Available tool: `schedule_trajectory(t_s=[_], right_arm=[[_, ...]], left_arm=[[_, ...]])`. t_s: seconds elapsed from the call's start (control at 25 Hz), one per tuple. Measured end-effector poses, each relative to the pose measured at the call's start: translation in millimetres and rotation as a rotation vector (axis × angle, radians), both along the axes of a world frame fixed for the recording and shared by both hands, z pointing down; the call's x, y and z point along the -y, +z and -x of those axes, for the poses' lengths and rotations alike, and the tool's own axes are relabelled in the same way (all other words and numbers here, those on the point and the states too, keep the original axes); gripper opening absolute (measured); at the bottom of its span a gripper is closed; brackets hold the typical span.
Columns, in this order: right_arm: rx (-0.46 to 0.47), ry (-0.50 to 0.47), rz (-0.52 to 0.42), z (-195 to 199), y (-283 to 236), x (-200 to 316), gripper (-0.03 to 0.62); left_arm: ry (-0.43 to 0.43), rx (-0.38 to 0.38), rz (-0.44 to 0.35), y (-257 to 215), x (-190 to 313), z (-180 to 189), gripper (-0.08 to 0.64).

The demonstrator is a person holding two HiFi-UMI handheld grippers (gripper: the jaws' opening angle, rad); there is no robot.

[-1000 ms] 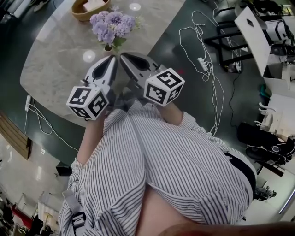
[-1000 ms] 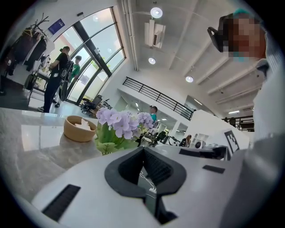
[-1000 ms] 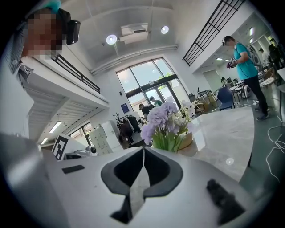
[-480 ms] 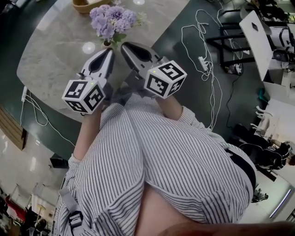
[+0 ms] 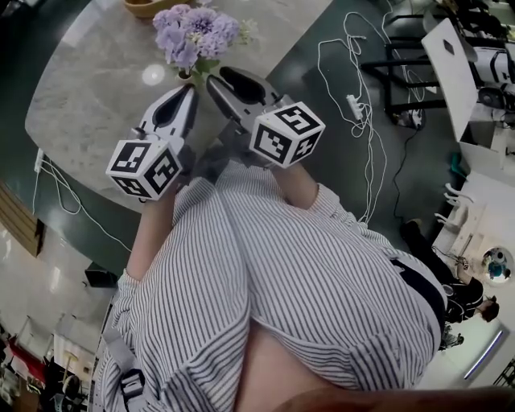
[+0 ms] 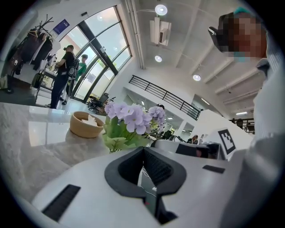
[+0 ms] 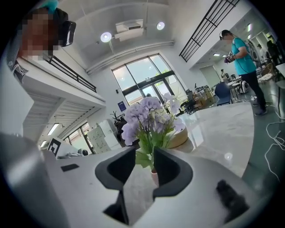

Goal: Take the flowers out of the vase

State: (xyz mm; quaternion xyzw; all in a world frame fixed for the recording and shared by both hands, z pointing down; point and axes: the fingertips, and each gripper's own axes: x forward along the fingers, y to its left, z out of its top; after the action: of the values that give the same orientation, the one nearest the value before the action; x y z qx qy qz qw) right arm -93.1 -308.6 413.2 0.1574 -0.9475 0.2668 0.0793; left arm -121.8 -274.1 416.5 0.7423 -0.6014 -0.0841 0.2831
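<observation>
A bunch of lilac flowers point(image 5: 193, 34) with green leaves stands in a small pinkish vase point(image 5: 187, 76) on the marble table point(image 5: 88, 113). My left gripper point(image 5: 191, 89) points at the vase from the near left, and its jaws are shut with nothing in them. My right gripper point(image 5: 216, 79) sits just right of the vase. Its jaws are opening and nothing is between the pads. In the right gripper view the flowers point(image 7: 149, 116) and vase point(image 7: 154, 174) show through the gap of the right gripper point(image 7: 144, 156). In the left gripper view the flowers point(image 6: 133, 119) rise beyond the left gripper point(image 6: 143, 152).
A wooden bowl point(image 5: 146, 6) stands behind the flowers, and appears as the bowl point(image 6: 86, 124) in the left gripper view. White cables and a power strip point(image 5: 354, 106) lie on the dark floor to the right. White desks point(image 5: 451, 56) stand at the far right. People stand in the background.
The right gripper's jaws have parted from shut, and it has edged forward beside the vase. The left gripper has hardly moved.
</observation>
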Motion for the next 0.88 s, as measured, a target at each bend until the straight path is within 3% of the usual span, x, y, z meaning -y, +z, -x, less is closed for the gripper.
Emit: schedule_trajectory(t_s=[0.24,0.88], right_arm=[[-0.008,0.023,0.021,3,12,14,0.204],[0.021,-0.035,0.105,29,28,41,0.244]], left_arm=[[0.002,0.007,0.013,9,5,1,0.011],[-0.03,-0.012,0.05,23,20,19,0.011]])
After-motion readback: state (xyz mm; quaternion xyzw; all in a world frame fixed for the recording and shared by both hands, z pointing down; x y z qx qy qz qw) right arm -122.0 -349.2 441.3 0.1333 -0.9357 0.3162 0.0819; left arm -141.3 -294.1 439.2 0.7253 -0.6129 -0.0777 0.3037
